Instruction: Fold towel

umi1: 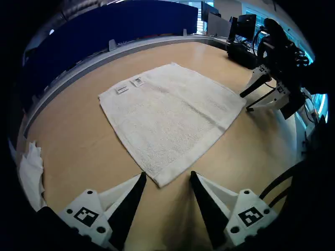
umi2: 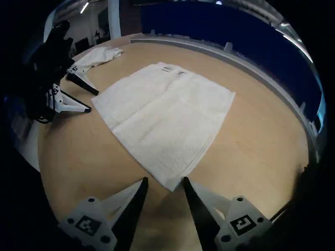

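Bottom of the left gripper view: left gripper (umi1: 167, 173) spread wide, pinching nothing, nearest corner of the white towel (umi1: 167, 113) poking straight into the gap between the fingertips. Same story at the bottom of the right gripper view: right gripper (umi2: 165, 179) spread too, gripping nothing, its own towel corner dead ahead between the tips. Contact with the cloth: cannot tell.

Lies flat on the wooden table (umi1: 255, 159), a diamond from both cameras. Higher up, toward the right edge of the left gripper view, the right gripper at the next corner along. So one shared towel edge between the two tools, one corner each, neither nearer.

Looks like a two-corner pinch next, then a carry toward the far edge by the two small labels (umi1: 130, 85). Beyond, a crumpled white cloth (umi2: 100, 54) at upper left, and a blue partition (umi2: 234, 25).
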A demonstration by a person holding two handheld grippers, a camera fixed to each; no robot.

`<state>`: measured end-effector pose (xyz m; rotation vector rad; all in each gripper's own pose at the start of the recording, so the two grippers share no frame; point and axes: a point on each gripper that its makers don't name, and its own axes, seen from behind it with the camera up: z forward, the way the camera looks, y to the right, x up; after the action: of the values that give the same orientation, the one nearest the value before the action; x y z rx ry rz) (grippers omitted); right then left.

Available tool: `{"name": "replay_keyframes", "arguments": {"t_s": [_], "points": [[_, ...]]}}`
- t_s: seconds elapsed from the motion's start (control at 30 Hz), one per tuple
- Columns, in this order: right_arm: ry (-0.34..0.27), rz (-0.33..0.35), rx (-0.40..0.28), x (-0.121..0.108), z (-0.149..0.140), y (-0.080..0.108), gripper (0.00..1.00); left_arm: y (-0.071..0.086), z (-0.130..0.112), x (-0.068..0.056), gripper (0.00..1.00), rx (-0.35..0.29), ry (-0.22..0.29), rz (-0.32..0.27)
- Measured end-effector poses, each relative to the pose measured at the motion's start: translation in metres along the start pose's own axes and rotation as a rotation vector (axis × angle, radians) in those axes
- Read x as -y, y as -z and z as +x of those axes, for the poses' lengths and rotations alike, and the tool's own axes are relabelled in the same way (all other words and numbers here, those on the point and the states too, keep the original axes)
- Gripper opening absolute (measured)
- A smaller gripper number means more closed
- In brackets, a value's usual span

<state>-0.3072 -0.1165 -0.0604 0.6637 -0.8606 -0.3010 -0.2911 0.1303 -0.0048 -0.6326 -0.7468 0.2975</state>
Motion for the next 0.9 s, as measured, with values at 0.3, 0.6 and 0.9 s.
{"name": "replay_keyframes", "arguments": {"t_s": [0.3,0.6,0.9], "points": [[-0.007,-0.009,-0.002,0.001,0.001,0.001,0.3,0.002,-0.001,-0.007,0.52,0.005,-0.023,-0.001],[0.0,-0.045,0.009,-0.008,-0.001,0.006,0.21,0.005,-0.002,-0.002,0.35,0.03,-0.036,0.005],[-0.043,-0.035,0.016,-0.011,-0.002,0.011,0.15,0.007,-0.002,-0.001,0.19,0.038,-0.048,0.001]]}}
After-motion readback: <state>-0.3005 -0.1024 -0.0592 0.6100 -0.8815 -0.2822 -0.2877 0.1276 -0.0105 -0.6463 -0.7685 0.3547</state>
